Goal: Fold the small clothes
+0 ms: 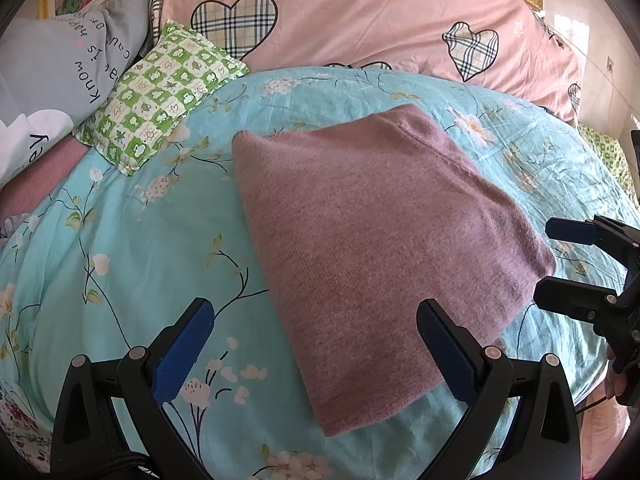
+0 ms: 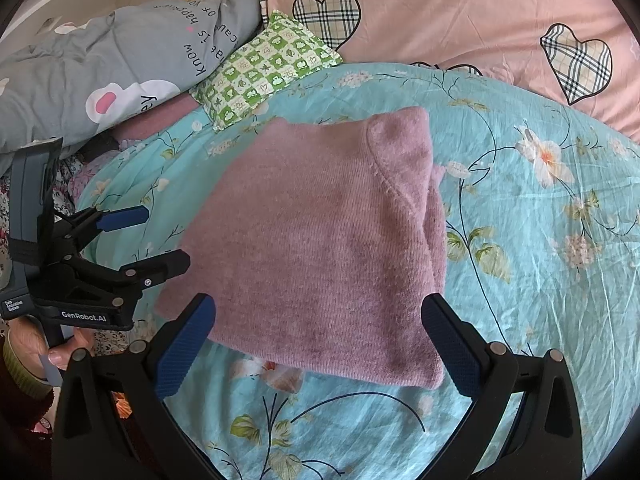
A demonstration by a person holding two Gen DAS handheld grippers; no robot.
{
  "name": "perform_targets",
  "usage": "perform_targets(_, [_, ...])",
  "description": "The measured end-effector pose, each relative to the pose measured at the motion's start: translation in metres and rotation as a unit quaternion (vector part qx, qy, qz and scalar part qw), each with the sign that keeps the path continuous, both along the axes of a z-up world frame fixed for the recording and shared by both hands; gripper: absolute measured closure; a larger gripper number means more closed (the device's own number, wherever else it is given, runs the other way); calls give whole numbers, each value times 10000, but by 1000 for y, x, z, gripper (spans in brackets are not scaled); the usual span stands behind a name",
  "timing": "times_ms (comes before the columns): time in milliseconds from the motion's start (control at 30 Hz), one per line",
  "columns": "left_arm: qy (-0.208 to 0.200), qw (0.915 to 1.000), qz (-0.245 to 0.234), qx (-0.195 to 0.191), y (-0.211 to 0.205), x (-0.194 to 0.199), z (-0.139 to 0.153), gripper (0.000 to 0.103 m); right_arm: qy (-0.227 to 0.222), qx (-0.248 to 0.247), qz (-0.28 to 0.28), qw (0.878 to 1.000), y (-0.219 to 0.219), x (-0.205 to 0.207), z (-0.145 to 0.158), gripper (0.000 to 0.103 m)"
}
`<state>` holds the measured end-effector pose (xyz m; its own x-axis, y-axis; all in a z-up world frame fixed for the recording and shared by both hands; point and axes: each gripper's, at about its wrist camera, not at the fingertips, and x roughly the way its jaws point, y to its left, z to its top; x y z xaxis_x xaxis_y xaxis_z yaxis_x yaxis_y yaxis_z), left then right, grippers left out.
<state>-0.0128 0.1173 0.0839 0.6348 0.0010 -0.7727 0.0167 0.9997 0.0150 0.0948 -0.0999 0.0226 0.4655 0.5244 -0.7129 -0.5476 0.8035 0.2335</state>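
Floral bedsheet (image 1: 120,240) bears folded mauve sweater (image 1: 380,248) between spread left tool (image 1: 316,316) and spread right tool (image 2: 318,312).

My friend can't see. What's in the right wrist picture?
A folded mauve knit sweater lies on a turquoise flowered bedsheet, with the right gripper open above its near edge. The left gripper, also open, is at the left, and pillows lie behind.

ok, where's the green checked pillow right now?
The green checked pillow lies upper left in both views, at the head of the teal bedsheet, between the grey pillow and the pink quilt.
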Motion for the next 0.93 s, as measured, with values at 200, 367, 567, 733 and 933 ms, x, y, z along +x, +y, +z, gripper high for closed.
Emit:
perform_targets(200, [-9,10000,-40,9,-1,0,-1,1,-15,-8,6,10000,-1,0,0,0])
perform_targets(367, [-7,10000,-38,1,-2,-1,-1,1,-25,17,-27,10000,0,-1,0,0])
perform_targets(567, [-4,10000,-30,2,-2,0,-1,1,-21,20,-23,10000,0,-1,0,0])
perform_targets(733, [-23,10000,-35,-8,-1,0,-2,2,-10,19,-29,10000,-1,0,0,0])
perform_targets(933, [20,10000,12,-83,4,4,-3,2,15,39,-40,10000,0,3,-3,0])
